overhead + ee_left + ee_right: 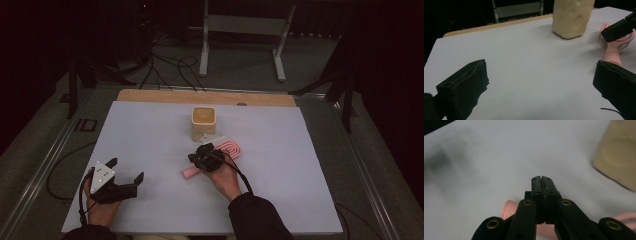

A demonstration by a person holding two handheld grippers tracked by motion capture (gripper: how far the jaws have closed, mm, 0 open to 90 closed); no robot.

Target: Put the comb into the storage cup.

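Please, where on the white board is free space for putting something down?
The white board is bare between the left hand-held gripper and the beige container, and right of the pink brush. It is crowded where the right hand-held gripper sits above the brush.

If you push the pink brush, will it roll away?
Probably not. The pink brush has a wide flat head, seen in the high view, and lies bristles down in the left gripper view, so it would likely slide. Its handle looks like stiff plastic, so it should lift without drooping. It seems light.

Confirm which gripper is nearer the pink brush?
Right. The right gripper is directly over the pink brush handle, jaws shut; the left gripper sits far off, open, near the table's front-left.
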